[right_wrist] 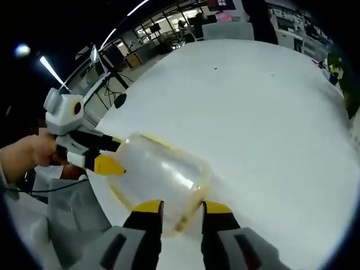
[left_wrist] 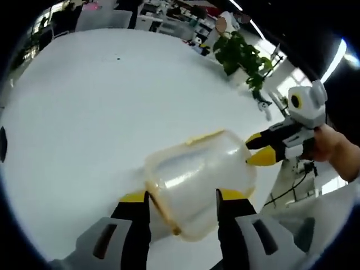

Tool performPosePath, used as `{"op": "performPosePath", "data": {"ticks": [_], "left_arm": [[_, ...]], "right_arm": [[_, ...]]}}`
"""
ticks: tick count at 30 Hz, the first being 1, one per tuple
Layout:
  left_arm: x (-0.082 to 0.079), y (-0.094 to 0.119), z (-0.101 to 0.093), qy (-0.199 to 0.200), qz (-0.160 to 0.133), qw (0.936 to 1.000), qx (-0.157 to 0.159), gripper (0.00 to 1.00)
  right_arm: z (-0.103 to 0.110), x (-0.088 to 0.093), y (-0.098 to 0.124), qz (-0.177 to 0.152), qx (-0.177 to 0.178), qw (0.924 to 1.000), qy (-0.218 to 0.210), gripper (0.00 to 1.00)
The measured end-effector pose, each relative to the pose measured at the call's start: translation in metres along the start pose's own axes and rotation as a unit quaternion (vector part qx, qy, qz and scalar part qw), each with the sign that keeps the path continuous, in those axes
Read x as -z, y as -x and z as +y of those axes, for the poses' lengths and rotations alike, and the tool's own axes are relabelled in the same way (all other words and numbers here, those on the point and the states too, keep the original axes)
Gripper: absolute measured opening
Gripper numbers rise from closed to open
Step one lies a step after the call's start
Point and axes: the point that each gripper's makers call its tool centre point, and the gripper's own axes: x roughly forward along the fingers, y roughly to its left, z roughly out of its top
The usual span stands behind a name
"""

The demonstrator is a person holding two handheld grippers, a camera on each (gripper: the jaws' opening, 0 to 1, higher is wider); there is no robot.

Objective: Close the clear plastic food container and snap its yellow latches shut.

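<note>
Left tongs (left_wrist: 183, 201): rise from the bottom of the left gripper view, yellow-tipped black jaws set wide on either side of the container (left_wrist: 199, 188) and touching its near end.

Right tongs (right_wrist: 183, 209): rise from the bottom of the right gripper view, jaws narrow, pinching the container's (right_wrist: 160, 183) rim at lower centre. In the left gripper view the same tongs (left_wrist: 260, 149) enter from the right, held by a hand (left_wrist: 332, 145), their yellow tips against the container's far side. In the right gripper view the left tongs (right_wrist: 109, 156) enter from the left, held by a hand (right_wrist: 31, 154).

Container: clear plastic, yellow trim along its rim, tilted, low centre in both views, held between the two tongs over the desk (left_wrist: 101, 112). Contents: nothing can be made out through the wall. Whether it touches the desk cannot be told.

Writing or labels: none readable.

Desk: white, broad. Plant (left_wrist: 242, 56): green, upper right of the left gripper view, at the desk's far edge.
</note>
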Motion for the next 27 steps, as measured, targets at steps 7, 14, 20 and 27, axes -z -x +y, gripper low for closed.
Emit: {"op": "performPosePath", "data": {"ticks": [7,14,20,27], "left_arm": [[0.003,0.008,0.003,-0.002,-0.011,0.9999,0.002,0.45],[0.0,0.014,0.001,-0.028,-0.015,0.9995,0.003,0.44],[0.009,0.013,0.004,-0.025,-0.001,0.9997,0.004,0.47],[0.003,0.02,0.013,-0.044,-0.008,0.9989,-0.015,0.49]], "right_arm": [[0.003,-0.002,0.006,0.004,-0.006,0.9998,0.019,0.19],[0.009,-0.01,0.012,-0.005,-0.021,0.9986,0.049,0.2],[0.012,-0.011,0.013,0.003,-0.014,0.9961,0.087,0.2],[0.014,-0.011,0.014,0.013,-0.003,0.9896,0.143,0.23]]}}
